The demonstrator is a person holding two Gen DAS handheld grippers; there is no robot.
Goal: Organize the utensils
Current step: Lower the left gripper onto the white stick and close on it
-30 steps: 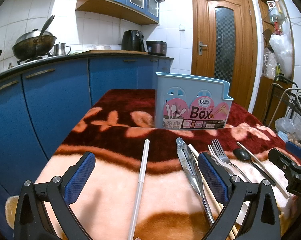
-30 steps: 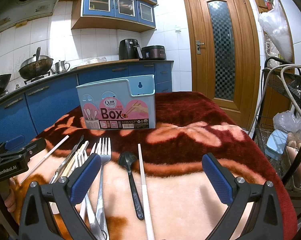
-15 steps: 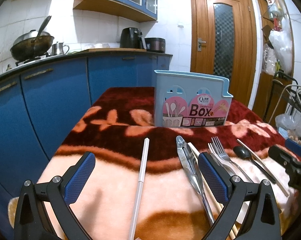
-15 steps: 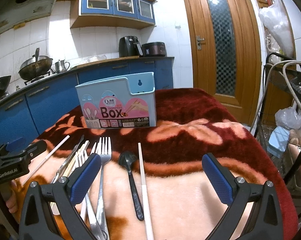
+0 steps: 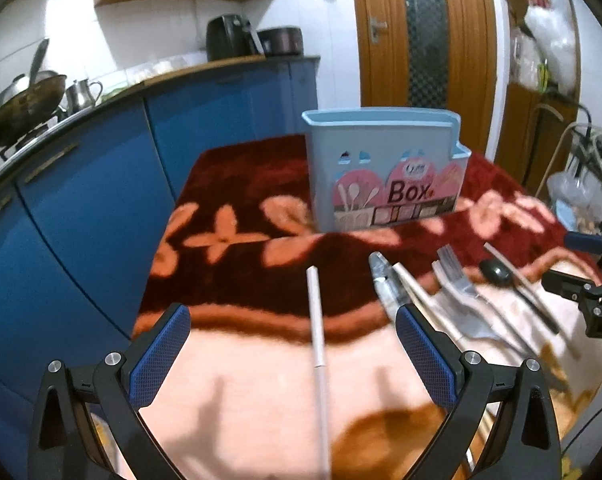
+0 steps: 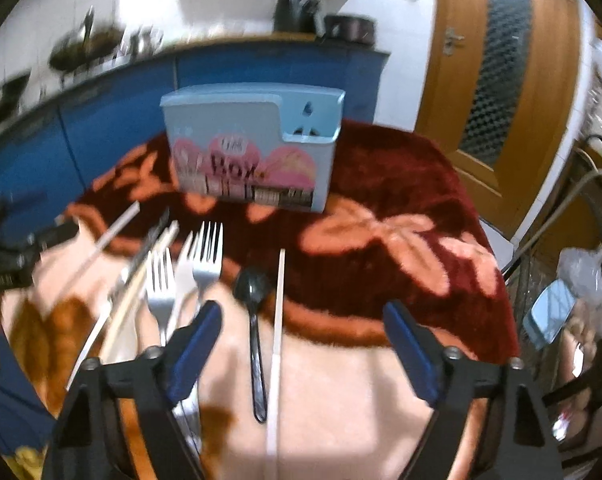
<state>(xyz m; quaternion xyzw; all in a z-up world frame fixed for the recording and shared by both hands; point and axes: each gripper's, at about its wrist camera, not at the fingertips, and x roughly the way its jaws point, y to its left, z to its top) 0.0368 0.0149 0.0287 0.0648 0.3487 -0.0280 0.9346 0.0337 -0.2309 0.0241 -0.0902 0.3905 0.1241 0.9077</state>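
Note:
A light blue utensil box (image 5: 385, 168) with a pink "Box" label stands on the red and pink blanket; it also shows in the right wrist view (image 6: 253, 148). My left gripper (image 5: 293, 356) is open and empty, with a white chopstick (image 5: 318, 356) lying between its fingers. My right gripper (image 6: 301, 344) is open and empty over a black spoon (image 6: 254, 320) and another white chopstick (image 6: 277, 340). Forks (image 6: 181, 276), tongs (image 5: 385, 288) and more chopsticks lie in between the two grippers.
Blue kitchen cabinets (image 5: 81, 200) run along the left with a wok (image 5: 21, 108) on the stove. A wooden door (image 5: 425, 32) stands behind the table. A wire rack with bags (image 6: 573, 312) is at the right edge.
Both grippers have tilted down and moved forward toward the utensils. The right gripper has shifted left, so the spoon and chopstick now lie between its fingers. Both views are blurred by motion.

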